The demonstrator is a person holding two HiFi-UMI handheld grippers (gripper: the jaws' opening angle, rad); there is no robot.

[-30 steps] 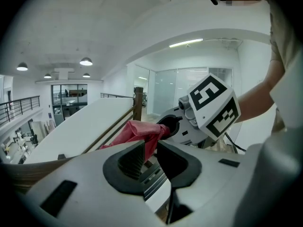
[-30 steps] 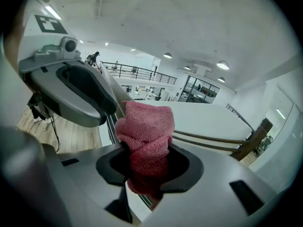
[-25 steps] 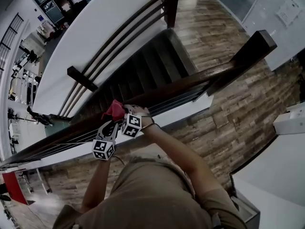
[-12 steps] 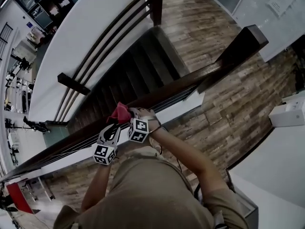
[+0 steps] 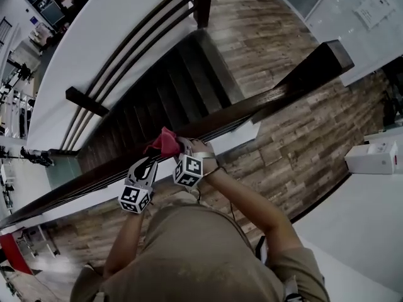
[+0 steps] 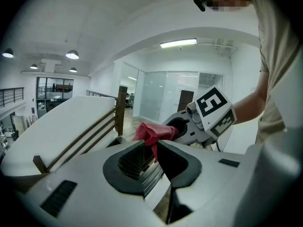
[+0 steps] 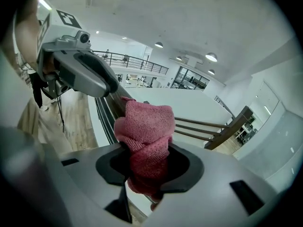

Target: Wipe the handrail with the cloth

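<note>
A person leaned over a dark wooden handrail [image 5: 242, 110] at the head of a staircase [image 5: 170, 83], a two-jaw tong in each hand. The right gripper [image 7: 144, 167] was clamped on a bunched red cloth [image 7: 144, 134], which bulged out above its jaws and hung a little below them. In the head view the cloth sat on top of the rail, about midway along its visible run. The left gripper [image 6: 152, 151] lay just beside it on the person's own side of the rail, its jaws drawn nearly together on a thin hanging corner of the same cloth. Both marker cubes faced up toward the head camera, side by side and close together. To the right, the rail ran up to a thick square post [image 5: 318, 61]. Beneath it, thin dark bars followed the same line, above a wood plank floor [image 5: 283, 159]. A white box [image 5: 374, 158] stood on a pale surface at the far right.
</note>
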